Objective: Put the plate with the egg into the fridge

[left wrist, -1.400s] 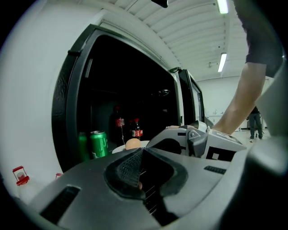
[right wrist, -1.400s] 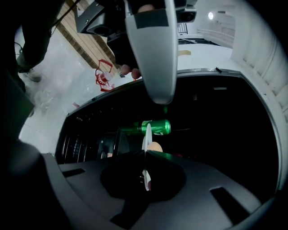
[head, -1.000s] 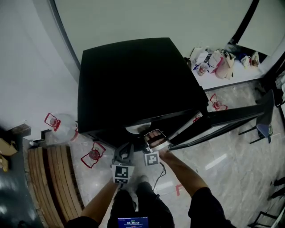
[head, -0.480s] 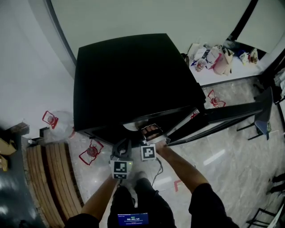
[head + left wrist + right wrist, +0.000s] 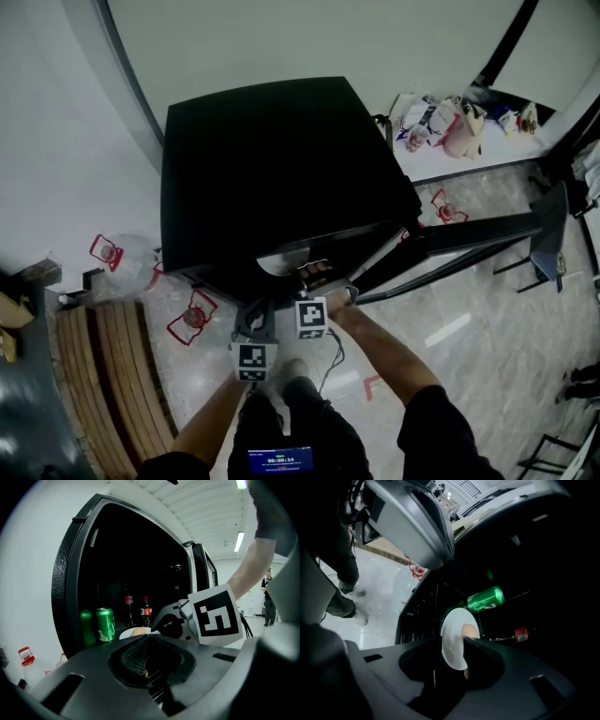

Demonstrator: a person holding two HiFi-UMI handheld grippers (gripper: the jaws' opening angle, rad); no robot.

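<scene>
The white plate (image 5: 453,639) with the brown egg (image 5: 470,631) rests on a shelf inside the black fridge (image 5: 272,169), near the front. My right gripper (image 5: 450,638) reaches into the fridge. Its jaws have just been opening and now stand apart, with the plate's near rim still between them. In the head view the plate (image 5: 279,263) shows as a pale arc at the fridge mouth, with the right gripper (image 5: 314,275) beside it. My left gripper (image 5: 149,636) hangs shut and empty just outside the fridge, pointing at the plate (image 5: 138,632).
A green can (image 5: 105,624) and two cola bottles (image 5: 136,606) stand on the same shelf behind the plate. The fridge door (image 5: 469,246) swings open to the right. Red-capped jugs (image 5: 192,319) and a wooden pallet (image 5: 112,375) lie on the floor at the left.
The right gripper's marker cube has turned and edged slightly toward the fridge. The plate stays at the fridge mouth. The left gripper has hardly moved.
</scene>
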